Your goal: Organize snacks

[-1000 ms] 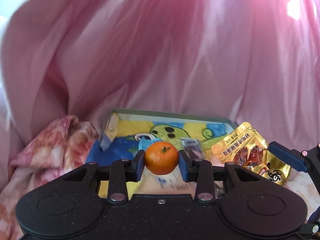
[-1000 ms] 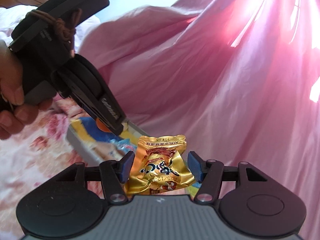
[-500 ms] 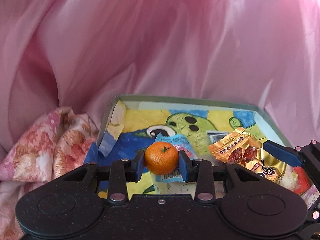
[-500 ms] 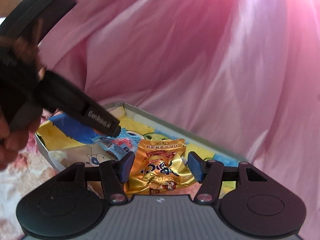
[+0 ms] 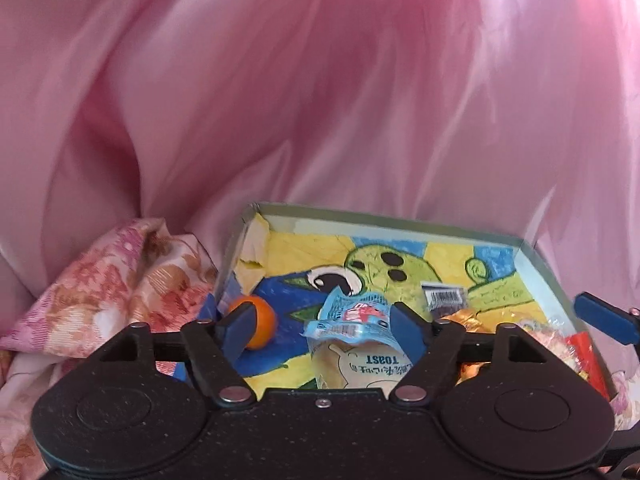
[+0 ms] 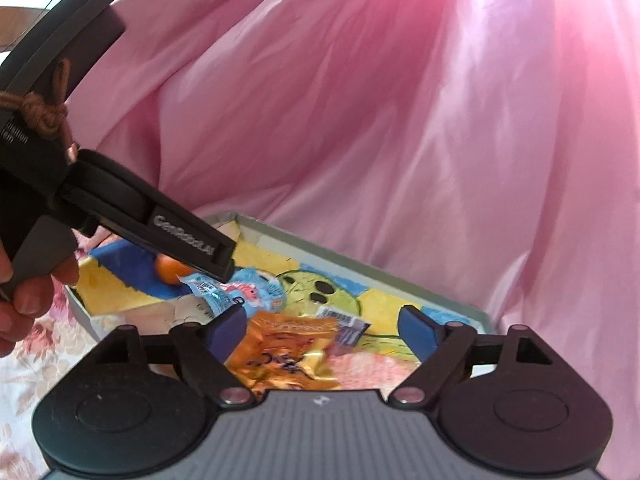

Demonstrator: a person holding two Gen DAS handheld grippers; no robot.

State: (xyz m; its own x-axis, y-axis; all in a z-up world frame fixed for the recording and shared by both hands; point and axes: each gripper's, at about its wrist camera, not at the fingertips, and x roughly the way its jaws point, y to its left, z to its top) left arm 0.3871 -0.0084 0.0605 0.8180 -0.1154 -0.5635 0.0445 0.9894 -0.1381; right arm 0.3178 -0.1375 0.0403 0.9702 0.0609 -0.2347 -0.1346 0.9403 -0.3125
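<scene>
A shallow box (image 5: 384, 222) with a painted cartoon lining holds the snacks. My left gripper (image 5: 320, 328) is open above it. The orange (image 5: 262, 322) lies loose in the box's left corner, partly behind my left finger. A blue toast packet (image 5: 352, 320) lies between the jaws, not gripped. My right gripper (image 6: 326, 330) is open over the box (image 6: 360, 260). The gold snack bag (image 6: 288, 354) lies in the box below it. The orange (image 6: 168, 270) and blue packet (image 6: 240, 290) show there too.
Pink cloth (image 5: 320, 100) hangs behind the box. A floral cloth (image 5: 120, 280) is bunched at its left. A barcode packet (image 5: 444, 298) and a red-wrapped snack (image 5: 580, 356) lie in the box. The left gripper's arm (image 6: 120, 208) crosses the right view.
Both grippers have opened. The orange dropped into the box's left corner and the gold bag dropped into the box. Both grippers moved closer over the box.
</scene>
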